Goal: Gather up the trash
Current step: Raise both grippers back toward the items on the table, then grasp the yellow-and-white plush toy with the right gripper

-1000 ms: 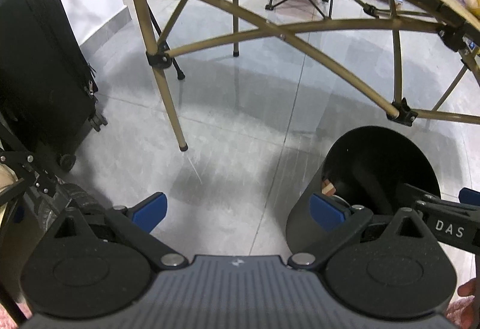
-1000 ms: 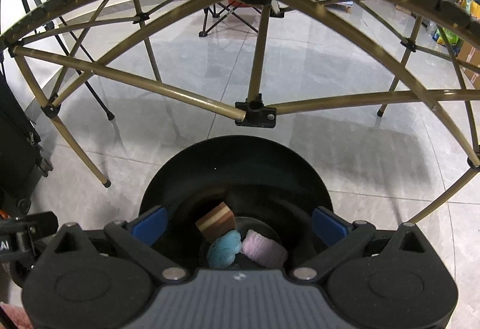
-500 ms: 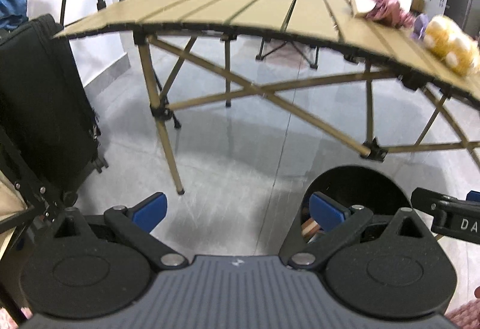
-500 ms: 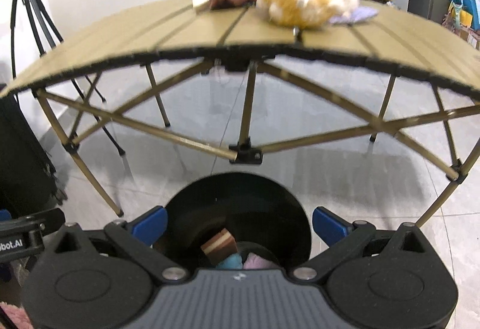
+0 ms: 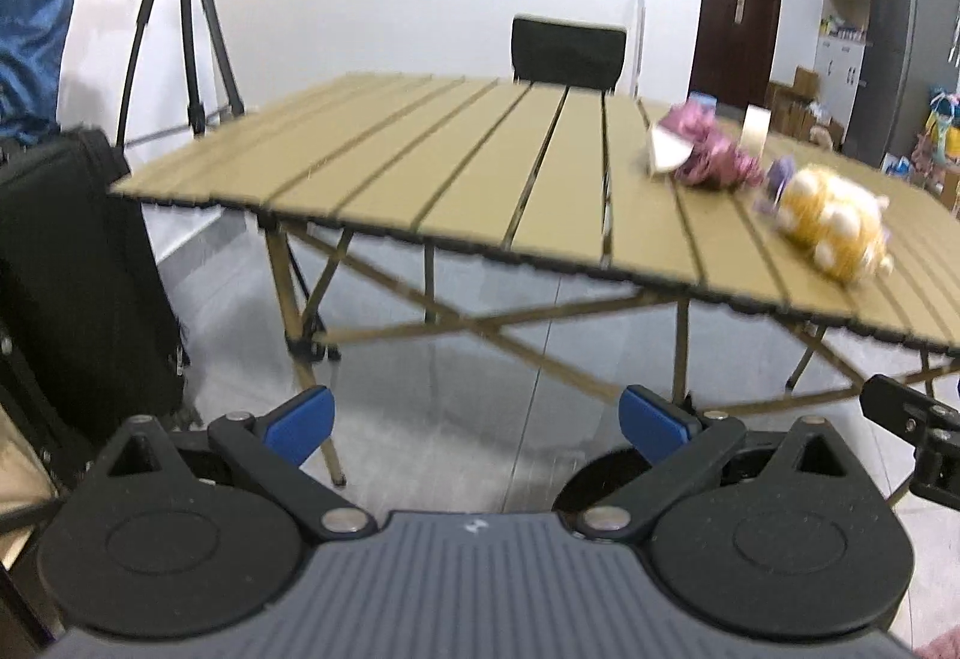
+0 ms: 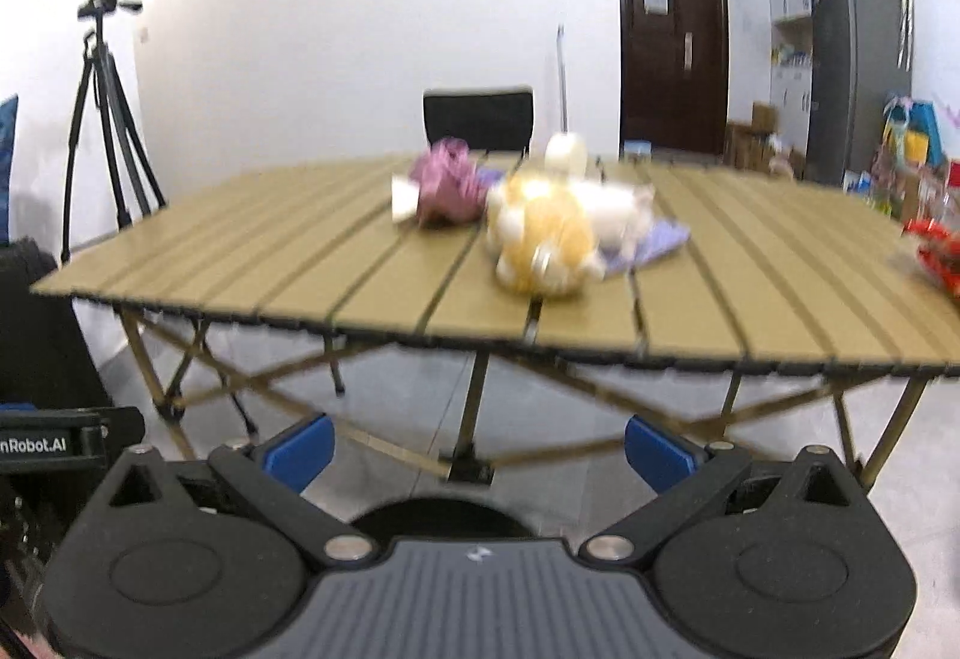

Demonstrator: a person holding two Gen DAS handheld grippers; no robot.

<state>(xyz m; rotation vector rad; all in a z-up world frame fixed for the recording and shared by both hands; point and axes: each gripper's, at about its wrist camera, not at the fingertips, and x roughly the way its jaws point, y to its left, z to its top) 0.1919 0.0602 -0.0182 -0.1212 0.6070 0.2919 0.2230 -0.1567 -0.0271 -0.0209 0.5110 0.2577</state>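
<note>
Both grippers had risen since a second before, from under the slatted tan table point(image 6: 690, 299) to just above its edge. I held my left gripper point(image 5: 477, 422) and right gripper point(image 6: 477, 446) level, blue pads spread, empty. Below the table sat the round black bin point(image 6: 441, 518). On it lay crumpled purple trash point(image 6: 447, 188) beside a fuzzy yellow plush point(image 6: 540, 239).

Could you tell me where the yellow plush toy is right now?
The yellow plush toy lies on the slatted table, right of the crumpled purple item, partly on a lilac sheet.
</note>
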